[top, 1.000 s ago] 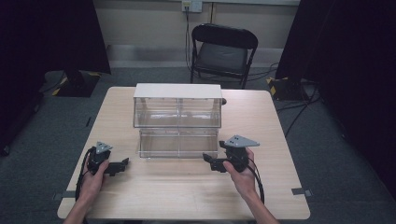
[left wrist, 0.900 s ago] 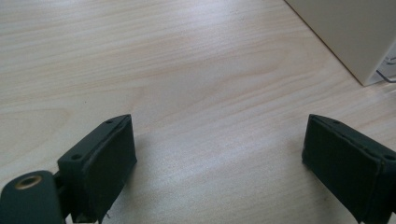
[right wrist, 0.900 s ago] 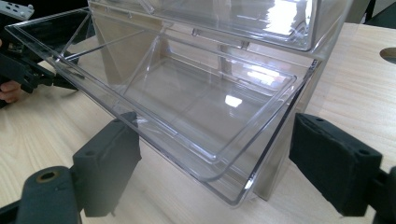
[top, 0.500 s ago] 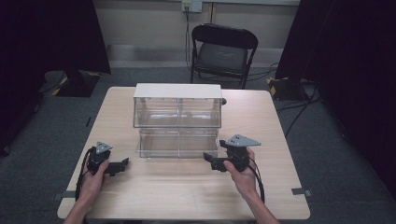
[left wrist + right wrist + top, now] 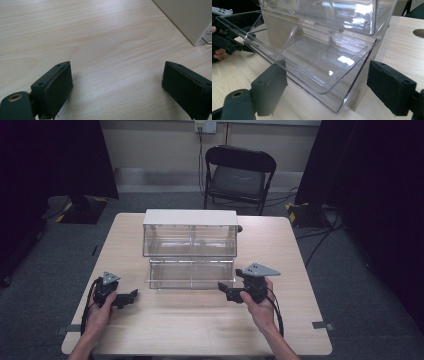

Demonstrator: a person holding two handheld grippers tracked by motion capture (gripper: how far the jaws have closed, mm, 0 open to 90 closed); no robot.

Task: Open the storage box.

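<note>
Clear plastic drawer (image 5: 312, 57), pulled out of its cabinet (image 5: 190, 227), sits between my right gripper's (image 5: 327, 85) wide jaws. My left gripper (image 5: 117, 85) hovers wide over the bare desk (image 5: 100, 37).

Bright overhead light on the table (image 5: 200, 330), dark surroundings, glare on clear plastic.
</note>
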